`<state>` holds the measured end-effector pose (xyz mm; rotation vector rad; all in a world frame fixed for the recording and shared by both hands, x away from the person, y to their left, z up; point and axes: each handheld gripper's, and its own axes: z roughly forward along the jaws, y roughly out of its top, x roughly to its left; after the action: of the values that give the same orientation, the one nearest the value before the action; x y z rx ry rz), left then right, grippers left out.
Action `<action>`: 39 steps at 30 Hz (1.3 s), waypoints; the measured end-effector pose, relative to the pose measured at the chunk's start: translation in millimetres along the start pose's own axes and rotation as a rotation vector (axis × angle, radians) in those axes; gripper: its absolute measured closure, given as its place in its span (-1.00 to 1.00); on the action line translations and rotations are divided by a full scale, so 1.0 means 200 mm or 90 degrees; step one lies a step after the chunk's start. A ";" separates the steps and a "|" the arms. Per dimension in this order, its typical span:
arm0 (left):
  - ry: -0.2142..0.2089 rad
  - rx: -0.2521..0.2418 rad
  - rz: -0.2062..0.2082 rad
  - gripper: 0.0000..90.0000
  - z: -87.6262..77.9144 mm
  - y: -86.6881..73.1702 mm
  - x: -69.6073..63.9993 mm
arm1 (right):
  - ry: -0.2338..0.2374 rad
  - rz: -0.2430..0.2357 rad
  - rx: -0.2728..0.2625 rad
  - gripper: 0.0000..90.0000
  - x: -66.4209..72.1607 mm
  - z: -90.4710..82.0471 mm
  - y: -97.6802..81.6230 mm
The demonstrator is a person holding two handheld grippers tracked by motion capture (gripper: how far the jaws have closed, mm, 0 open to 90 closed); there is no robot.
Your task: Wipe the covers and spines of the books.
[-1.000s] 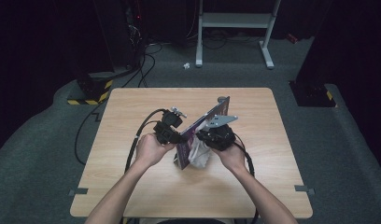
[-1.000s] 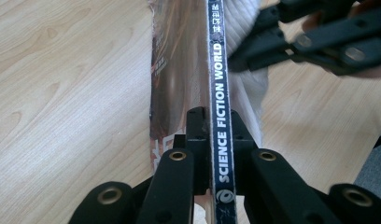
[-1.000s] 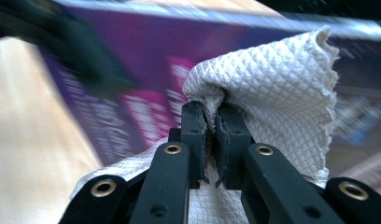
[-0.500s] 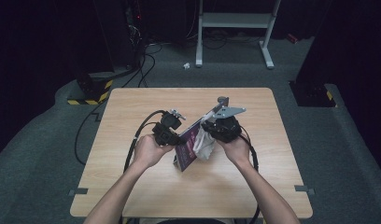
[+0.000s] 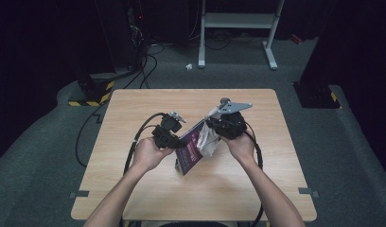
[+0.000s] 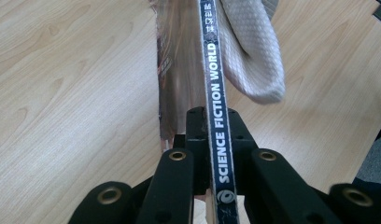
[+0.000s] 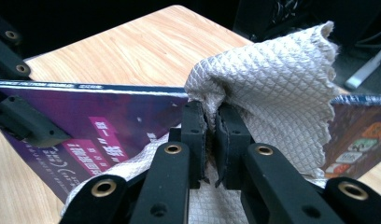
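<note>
The left gripper (image 6: 212, 140) clamps the magazine (image 5: 193, 147) by its spine, propping it on edge above the table (image 5: 134, 189) so the right gripper (image 7: 211, 135), pinching a quilted cloth (image 7: 277, 88), can wipe its cover

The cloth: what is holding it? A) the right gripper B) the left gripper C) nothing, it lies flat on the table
A: the right gripper pinches the quilted white cloth between its jaws, beside the magazine.
</note>
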<state>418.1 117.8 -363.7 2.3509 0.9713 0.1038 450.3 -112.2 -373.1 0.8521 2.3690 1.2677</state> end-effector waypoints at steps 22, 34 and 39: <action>-0.016 0.005 0.026 0.85 -0.07 -0.08 -0.01 | 0.037 -0.075 0.066 0.83 0.13 0.00 0.03; -0.019 0.005 0.033 0.85 -0.08 -0.10 -0.01 | 0.004 -0.044 0.100 0.83 0.02 -0.01 0.07; -0.014 0.013 0.045 0.85 -0.10 -0.10 -0.02 | 0.039 -0.122 0.094 0.83 0.17 -0.03 0.10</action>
<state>397.3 134.7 -357.8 2.4004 0.8839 0.0961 428.6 -85.4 -353.3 0.6165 2.5477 1.0696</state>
